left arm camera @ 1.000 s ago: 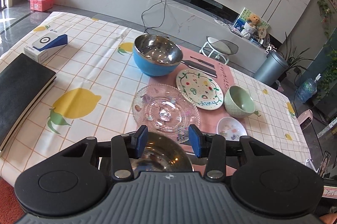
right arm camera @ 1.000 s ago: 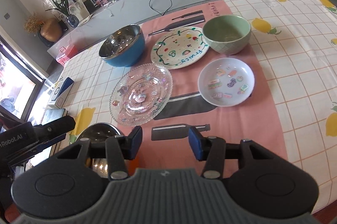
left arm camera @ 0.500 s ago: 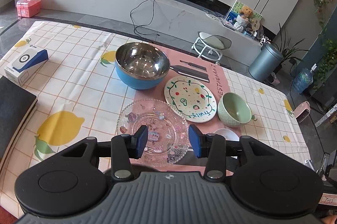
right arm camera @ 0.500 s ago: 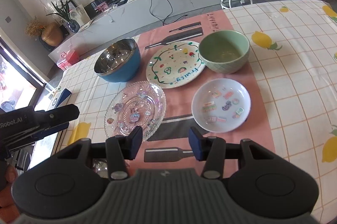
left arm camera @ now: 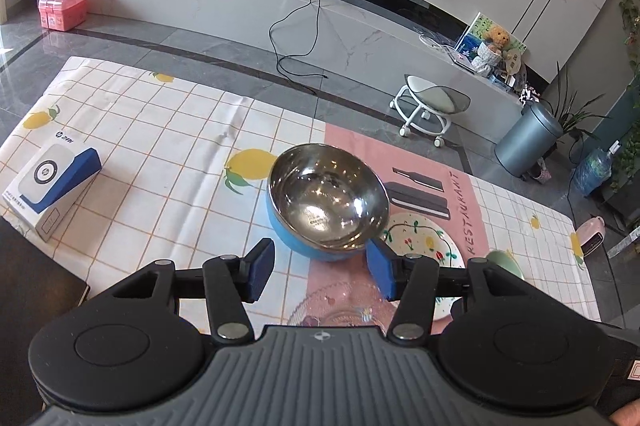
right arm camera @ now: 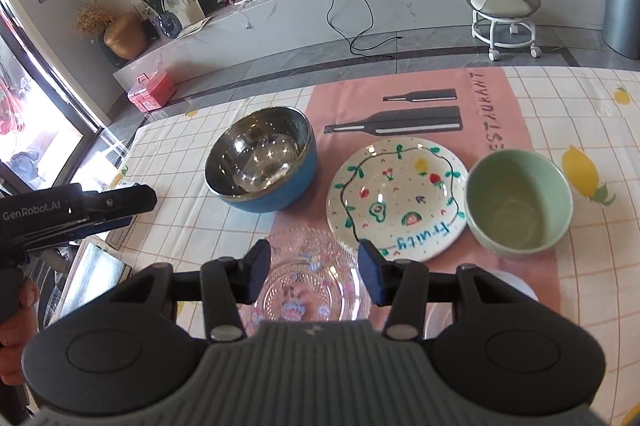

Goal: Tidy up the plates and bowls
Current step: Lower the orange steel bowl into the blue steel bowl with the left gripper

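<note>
- On the pink runner down the table's (right arm camera: 580, 306) middle, your blue steel-lined bowl (left arm camera: 326, 201) sits nearest the far edge, at the runner's left border.
- Your left gripper (left arm camera: 320, 270) hovers over its near rim; its jaws have just been opening and grasp nothing.
- Your right gripper (right arm camera: 314, 272), parted about halfway and empty, hangs above the clear glass plate (right arm camera: 308, 286).
- Right of that bowl lie the painted fruit plate (right arm camera: 396, 197) and the green bowl (right arm camera: 520, 201), just beside each other.

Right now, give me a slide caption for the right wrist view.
Open right gripper over a clear glass plate, facing a blue steel-lined bowl, fruit-painted plate and green bowl.
</note>
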